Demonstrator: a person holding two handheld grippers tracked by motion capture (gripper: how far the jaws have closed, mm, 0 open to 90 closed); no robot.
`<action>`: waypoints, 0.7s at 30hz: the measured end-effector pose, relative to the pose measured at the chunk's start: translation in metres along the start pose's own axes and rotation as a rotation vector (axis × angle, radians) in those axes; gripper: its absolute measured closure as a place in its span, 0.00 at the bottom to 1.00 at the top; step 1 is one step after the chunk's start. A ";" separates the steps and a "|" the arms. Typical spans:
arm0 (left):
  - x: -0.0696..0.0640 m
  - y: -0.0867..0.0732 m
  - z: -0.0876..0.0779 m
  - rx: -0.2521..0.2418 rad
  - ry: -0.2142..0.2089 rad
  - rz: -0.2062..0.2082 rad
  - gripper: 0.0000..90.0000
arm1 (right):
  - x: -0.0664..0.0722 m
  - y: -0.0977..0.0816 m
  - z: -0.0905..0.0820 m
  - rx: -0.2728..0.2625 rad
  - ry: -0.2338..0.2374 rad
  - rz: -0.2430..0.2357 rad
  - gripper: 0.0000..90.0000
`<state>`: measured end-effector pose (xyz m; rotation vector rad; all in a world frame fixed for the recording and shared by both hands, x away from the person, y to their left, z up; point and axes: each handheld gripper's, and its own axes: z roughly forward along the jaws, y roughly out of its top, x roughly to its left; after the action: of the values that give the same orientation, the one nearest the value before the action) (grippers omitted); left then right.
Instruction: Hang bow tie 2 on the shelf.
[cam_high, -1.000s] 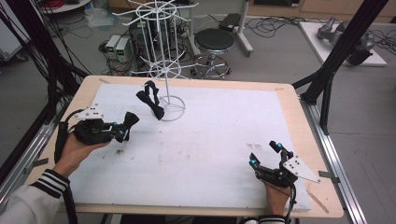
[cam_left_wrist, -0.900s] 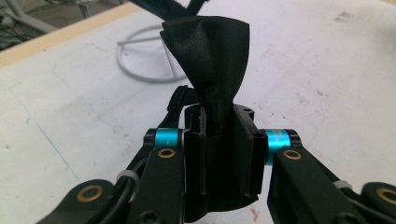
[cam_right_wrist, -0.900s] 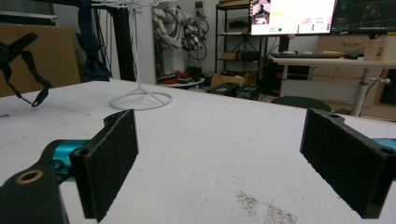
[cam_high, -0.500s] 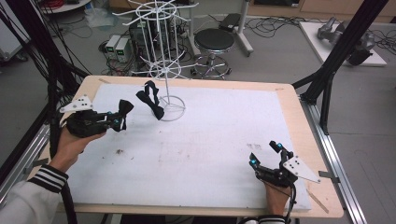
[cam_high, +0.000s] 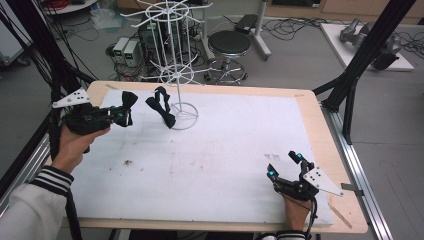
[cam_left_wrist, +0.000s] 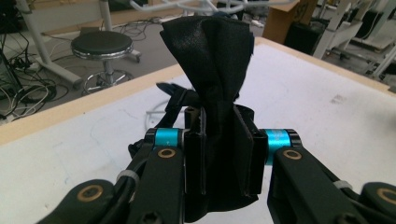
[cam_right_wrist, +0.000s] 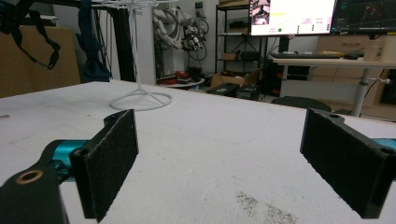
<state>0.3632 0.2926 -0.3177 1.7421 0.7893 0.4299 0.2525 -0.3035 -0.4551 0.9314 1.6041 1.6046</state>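
Left gripper (cam_high: 121, 114) has lifted and drifted toward the table's far-left corner since the earlier frames; right gripper (cam_high: 285, 165) unchanged. Left jaws pinch a black bow tie (cam_left_wrist: 212, 70), matte woven cloth gathered at the waist, one wing fanning above the pads. Beside it, a second black bow tie (cam_high: 161, 106) hangs at the white wire rack (cam_high: 176, 75), thin rods on a ring base. White table cover (cam_high: 225, 150), scuffed and speckled. Right jaws spread wide, pads (cam_right_wrist: 112, 156) coarse black felt, low over the near-right corner.
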 end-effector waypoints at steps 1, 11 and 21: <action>0.002 0.002 0.000 -0.005 0.001 0.000 0.84 | 0.000 0.000 0.000 0.000 0.000 0.000 0.12; 0.017 0.023 0.008 -0.043 0.008 0.009 0.84 | 0.000 0.000 0.000 -0.001 0.001 0.001 0.12; 0.030 0.036 0.019 -0.062 0.014 -0.013 0.84 | 0.000 0.000 0.000 -0.002 0.001 0.006 0.12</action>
<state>0.4073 0.2945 -0.2934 1.6778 0.7884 0.4535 0.2523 -0.3036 -0.4551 0.9355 1.6017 1.6111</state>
